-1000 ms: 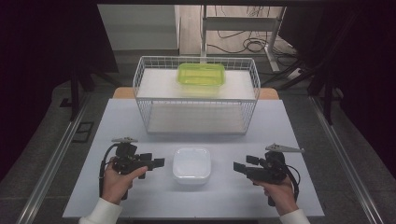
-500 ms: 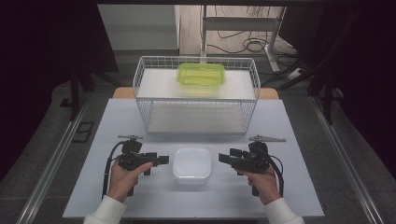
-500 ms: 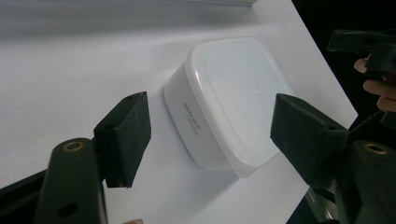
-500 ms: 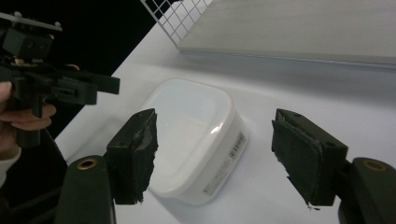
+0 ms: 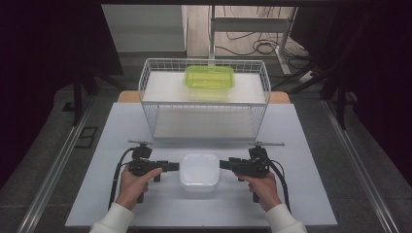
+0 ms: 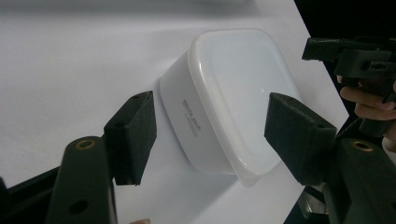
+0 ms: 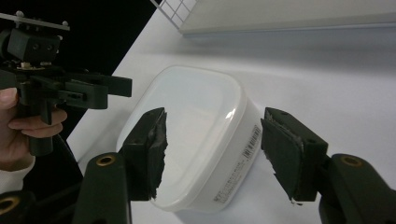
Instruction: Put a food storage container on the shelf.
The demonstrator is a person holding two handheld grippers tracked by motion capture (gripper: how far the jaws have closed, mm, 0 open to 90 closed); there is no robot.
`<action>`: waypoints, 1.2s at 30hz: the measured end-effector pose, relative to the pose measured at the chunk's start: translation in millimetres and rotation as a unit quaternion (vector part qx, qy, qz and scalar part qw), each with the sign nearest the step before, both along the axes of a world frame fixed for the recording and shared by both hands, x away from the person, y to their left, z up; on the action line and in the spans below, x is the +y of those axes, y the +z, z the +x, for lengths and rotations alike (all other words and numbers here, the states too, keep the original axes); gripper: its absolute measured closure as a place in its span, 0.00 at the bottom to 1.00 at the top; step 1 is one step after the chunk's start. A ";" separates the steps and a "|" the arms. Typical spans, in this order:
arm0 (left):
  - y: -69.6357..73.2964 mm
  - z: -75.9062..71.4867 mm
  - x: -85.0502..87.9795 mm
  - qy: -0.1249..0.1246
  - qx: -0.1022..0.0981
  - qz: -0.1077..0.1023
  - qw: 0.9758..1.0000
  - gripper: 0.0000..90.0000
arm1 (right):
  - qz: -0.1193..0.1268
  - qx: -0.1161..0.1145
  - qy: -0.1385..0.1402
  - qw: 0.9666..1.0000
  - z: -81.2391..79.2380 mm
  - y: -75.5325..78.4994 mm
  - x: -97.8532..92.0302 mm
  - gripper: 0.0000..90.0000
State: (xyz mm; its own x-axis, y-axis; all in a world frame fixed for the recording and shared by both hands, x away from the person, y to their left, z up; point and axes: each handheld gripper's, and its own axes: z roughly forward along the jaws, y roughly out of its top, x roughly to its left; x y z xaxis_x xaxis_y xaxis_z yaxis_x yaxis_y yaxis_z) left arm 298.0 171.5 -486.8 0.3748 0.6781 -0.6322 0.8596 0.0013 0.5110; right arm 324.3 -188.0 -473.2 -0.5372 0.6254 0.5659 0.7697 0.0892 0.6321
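Both tongs sit spread wide on my feed: the left gripper (image 5: 174, 166) points in from nine o'clock of the white lidded container (image 5: 199, 171) and the right gripper (image 5: 225, 164) from three o'clock, each tip just beside the container's side wall, and I can't tell whether either is touching it. From the left gripper view, my left gripper (image 6: 210, 133) has its jaws parted either side of the container (image 6: 229, 102), which lies ahead between them, small print on its side wall facing the camera. From the right gripper view, the right gripper (image 7: 212, 149) likewise frames the container (image 7: 196, 135), barcode label on the wall, with the person's left hand (image 7: 21, 126) farther off at nine o'clock. That container rests on the white table (image 5: 97, 145), at six o'clock of the wire basket (image 5: 204, 99), well apart from it. A green lidded box (image 5: 209, 76) lies in the basket toward twelve o'clock.
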 end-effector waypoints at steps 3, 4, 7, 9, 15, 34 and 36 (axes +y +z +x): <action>-4.8 1.6 0.0 -0.001 0.005 -0.017 1.000 0.40 | -0.005 0.007 0.006 1.000 2.5 -5.4 4.6 0.46; -6.3 2.1 -0.1 -0.001 0.006 -0.015 1.000 0.40 | -0.006 0.011 0.007 1.000 2.9 -6.5 5.4 0.46; -9.1 3.4 -0.5 0.001 0.010 -0.018 1.000 0.42 | -0.009 0.022 0.014 1.000 3.9 -10.3 7.9 0.47; -12.3 4.5 -2.2 -0.001 0.012 -0.024 1.000 0.43 | -0.007 0.027 0.015 1.000 3.9 -12.4 9.0 0.48; -18.8 6.4 -4.3 -0.008 0.021 -0.032 0.999 0.49 | -0.005 0.043 0.015 0.999 5.7 -20.0 8.7 0.51; -25.0 5.3 -10.1 -0.028 0.042 -0.068 0.996 0.76 | 0.042 0.103 0.012 0.994 8.2 -30.6 7.9 0.75; -24.6 5.0 -10.2 -0.027 0.042 -0.068 0.996 0.77 | 0.049 0.112 0.008 0.992 7.5 -30.5 6.8 0.76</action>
